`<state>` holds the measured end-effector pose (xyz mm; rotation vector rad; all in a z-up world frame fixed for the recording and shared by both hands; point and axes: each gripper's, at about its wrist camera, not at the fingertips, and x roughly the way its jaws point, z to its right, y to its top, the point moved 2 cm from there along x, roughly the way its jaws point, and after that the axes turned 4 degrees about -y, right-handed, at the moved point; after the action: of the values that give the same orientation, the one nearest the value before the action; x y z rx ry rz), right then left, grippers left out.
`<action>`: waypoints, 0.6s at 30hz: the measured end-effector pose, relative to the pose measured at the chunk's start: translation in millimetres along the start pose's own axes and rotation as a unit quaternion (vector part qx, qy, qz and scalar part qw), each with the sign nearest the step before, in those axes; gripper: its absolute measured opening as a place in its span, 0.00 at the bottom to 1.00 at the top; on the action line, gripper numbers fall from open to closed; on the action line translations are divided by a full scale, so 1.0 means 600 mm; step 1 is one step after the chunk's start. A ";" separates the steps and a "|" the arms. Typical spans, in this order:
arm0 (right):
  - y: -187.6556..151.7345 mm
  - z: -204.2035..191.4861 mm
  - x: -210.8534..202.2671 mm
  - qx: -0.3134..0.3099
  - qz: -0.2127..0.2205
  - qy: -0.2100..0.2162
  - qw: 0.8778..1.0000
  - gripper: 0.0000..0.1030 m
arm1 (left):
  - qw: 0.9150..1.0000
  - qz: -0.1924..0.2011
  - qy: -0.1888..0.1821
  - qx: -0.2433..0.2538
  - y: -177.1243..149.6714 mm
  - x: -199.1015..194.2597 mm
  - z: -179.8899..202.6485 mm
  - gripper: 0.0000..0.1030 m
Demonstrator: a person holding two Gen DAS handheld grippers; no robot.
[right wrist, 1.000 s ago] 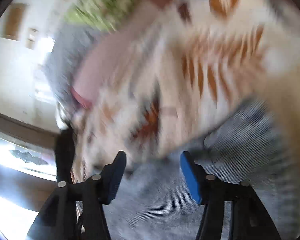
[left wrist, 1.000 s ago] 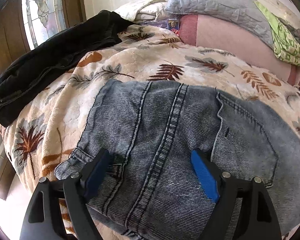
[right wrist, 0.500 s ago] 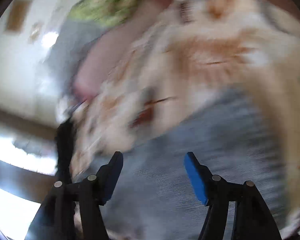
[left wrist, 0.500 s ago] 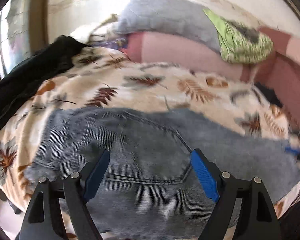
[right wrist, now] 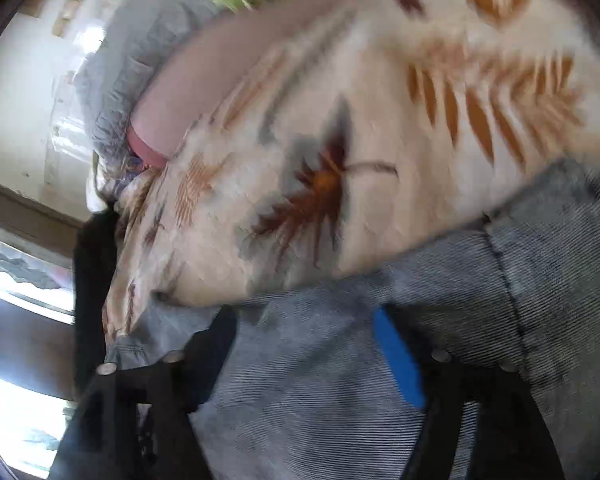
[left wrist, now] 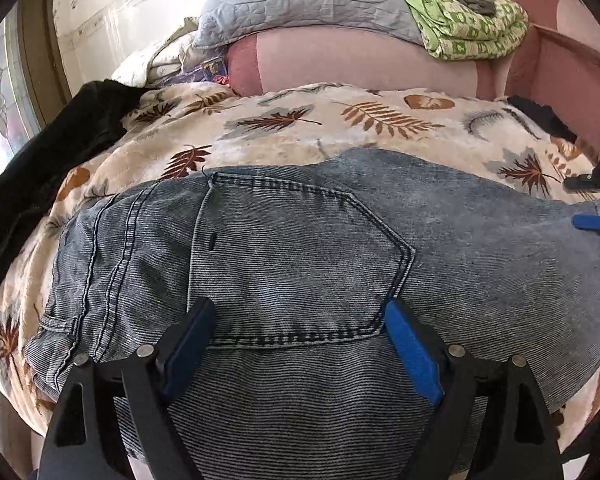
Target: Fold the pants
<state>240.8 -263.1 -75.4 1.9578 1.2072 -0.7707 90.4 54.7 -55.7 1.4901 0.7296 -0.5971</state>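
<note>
Jeans (left wrist: 300, 248) on leaf-print blanket (left wrist: 300, 128); black garment (left wrist: 60, 152) beside them.

Both the left claw (left wrist: 296, 340) and the right claw (right wrist: 304, 344) point steeply downward, jaws wide apart and just opening, gripping nothing.

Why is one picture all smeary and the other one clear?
Right wrist view: motion blur smears the leafy blanket and jeans, with window glare at the left edge. Left wrist view: sharp; the jeans pocket stitching is crisp, though the fisheye bulges everything.
</note>
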 end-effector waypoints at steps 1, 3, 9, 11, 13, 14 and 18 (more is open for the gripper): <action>0.003 0.002 -0.013 0.021 0.005 0.019 1.000 0.70 | 1.000 -0.001 0.002 0.000 0.001 0.001 0.001 0.86; -0.003 -0.008 -0.055 0.031 0.028 0.010 0.999 0.70 | 1.000 -0.001 -0.004 -0.013 0.003 -0.002 -0.004 0.86; -0.107 0.021 -0.169 0.056 0.073 0.075 0.993 0.70 | 0.997 0.012 -0.034 -0.066 0.006 -0.020 -0.024 0.86; -0.140 0.080 -0.208 0.098 0.061 0.097 0.989 0.70 | 0.995 0.017 -0.044 -0.084 0.008 -0.024 -0.031 0.86; -0.178 0.115 -0.210 0.138 0.059 0.112 0.982 0.70 | 0.994 0.022 -0.047 -0.098 0.009 -0.027 -0.036 0.86; -0.186 0.131 -0.217 0.151 0.058 0.113 0.980 0.70 | 0.993 0.024 -0.047 -0.103 0.009 -0.029 -0.038 0.86; -0.175 0.190 -0.216 0.192 0.074 0.122 0.971 0.70 | 0.993 0.027 -0.047 -0.101 0.008 -0.032 -0.032 0.86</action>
<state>80.5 -385.9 -67.1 2.4913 1.0904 -0.7441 80.4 72.6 -37.1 1.2829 0.6553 -0.5333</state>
